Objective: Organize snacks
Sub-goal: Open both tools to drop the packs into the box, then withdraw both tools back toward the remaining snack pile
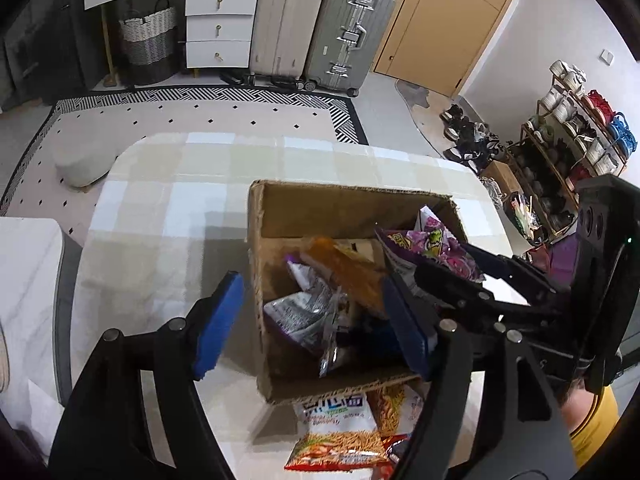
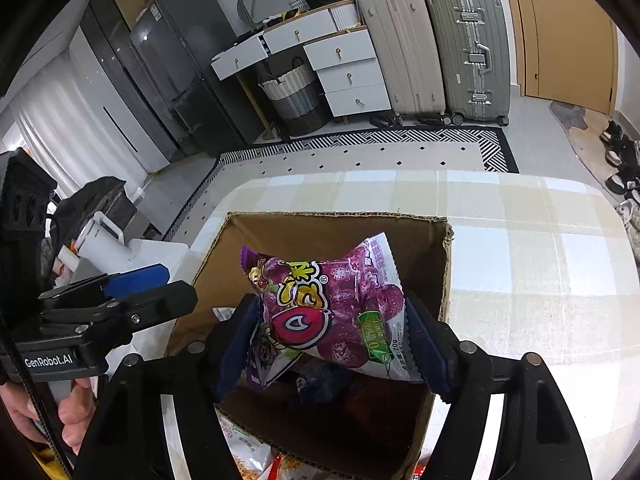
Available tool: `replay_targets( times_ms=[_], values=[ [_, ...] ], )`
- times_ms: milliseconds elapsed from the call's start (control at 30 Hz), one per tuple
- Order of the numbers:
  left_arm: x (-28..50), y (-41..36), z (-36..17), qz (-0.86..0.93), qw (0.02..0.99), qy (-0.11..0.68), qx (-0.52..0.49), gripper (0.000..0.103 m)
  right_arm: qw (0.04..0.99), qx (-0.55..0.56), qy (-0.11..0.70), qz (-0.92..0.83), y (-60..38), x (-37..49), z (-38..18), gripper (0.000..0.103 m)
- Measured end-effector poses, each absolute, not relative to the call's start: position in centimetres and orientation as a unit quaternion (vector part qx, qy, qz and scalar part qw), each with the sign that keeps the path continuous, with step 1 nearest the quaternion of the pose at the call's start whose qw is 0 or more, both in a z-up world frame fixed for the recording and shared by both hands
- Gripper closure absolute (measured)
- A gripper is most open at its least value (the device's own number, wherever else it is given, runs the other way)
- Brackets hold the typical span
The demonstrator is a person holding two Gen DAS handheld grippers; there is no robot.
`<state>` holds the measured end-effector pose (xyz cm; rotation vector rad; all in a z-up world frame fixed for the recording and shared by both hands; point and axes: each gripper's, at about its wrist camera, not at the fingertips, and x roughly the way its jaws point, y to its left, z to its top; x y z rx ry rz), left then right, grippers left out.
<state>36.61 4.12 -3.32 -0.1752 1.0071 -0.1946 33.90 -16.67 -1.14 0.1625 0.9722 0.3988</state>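
Over the cardboard box (image 2: 336, 236) on the bench (image 2: 540, 264): right gripper (image 2: 332, 344) fingers flank purple snack bag (image 2: 324, 308), grip uncertain; left gripper (image 1: 312, 320) open, empty; release low w/ bag centred, clear of walls.

Your left wrist cam looks steeply down, close over the cardboard box (image 1: 352, 208), facing the suitcases (image 1: 320, 24) & door (image 1: 448, 20). Your right wrist cam: similar downward tilt, just as close. Both views share box, checked tablecloth (image 2: 540, 264), rug, drawers, suitcases; each catches the other gripper.
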Motion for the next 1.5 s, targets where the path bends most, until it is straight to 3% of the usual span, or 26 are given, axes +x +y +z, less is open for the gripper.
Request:
replay_targets(
  times_ms=[367, 733, 1133, 1233, 1500],
  values=[
    [31.0, 5.1, -0.8, -0.079, 0.887, 0.449, -0.081, 0.03, 0.873, 0.079, 0.447, 0.182, -16.9, 31.1, 1.9, 0.024],
    [19.5, 3.7, 4.6, -0.07, 0.932, 0.349, -0.066, 0.022, 0.917, 0.076, 0.343, 0.19, -17.9, 20.4, 9.8, 0.023],
    [6.7, 3.5, 8.6, -0.104, 0.95, 0.276, -0.099, 0.017, 0.96, 0.076, 0.18, 0.2, -19.3, 4.7, 16.6, 0.002],
    [3.6, 3.7, 9.1, -0.095, 0.959, 0.247, -0.097, 0.0, 0.959, 0.087, 0.16, 0.218, -19.5, 1.7, 16.8, 0.001],
    [-1.4, 3.9, 8.2, -0.084, 0.969, 0.219, -0.073, 0.001, 0.964, 0.079, 0.133, 0.216, -19.5, -3.0, 15.0, 0.001]
  ],
)
